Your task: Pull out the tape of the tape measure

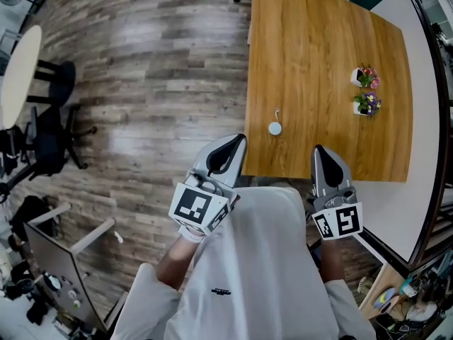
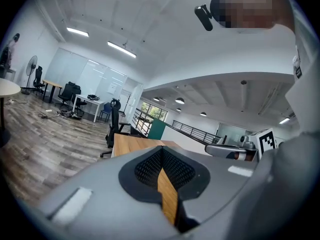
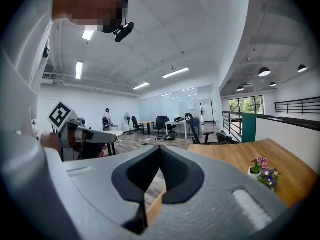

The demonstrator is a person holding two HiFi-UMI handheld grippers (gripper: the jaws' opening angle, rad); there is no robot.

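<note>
While both tools hang at lower centre of head view, task not begun. Left tool (image 1: 232,146) jaws together, nothing between; right tool (image 1: 320,154) likewise (own views agree). Tape measure (image 1: 274,127), small white disc, lies on surface (image 1: 318,55) near its lower-left edge, just above and between tools, untouched by either. Tape looks wound in. Left to do, by my reading: reach, hold case, catch tape end, draw out.

SURFACE: wooden tabletop (image 1: 318,48) | 8 o'clock, near edge: small round white tape measure (image 1: 274,128), short tab toward 12 o'clock | 3 o'clock: far flower pot (image 1: 364,77), near flower pot (image 1: 366,105), upright, just beside each other
</note>
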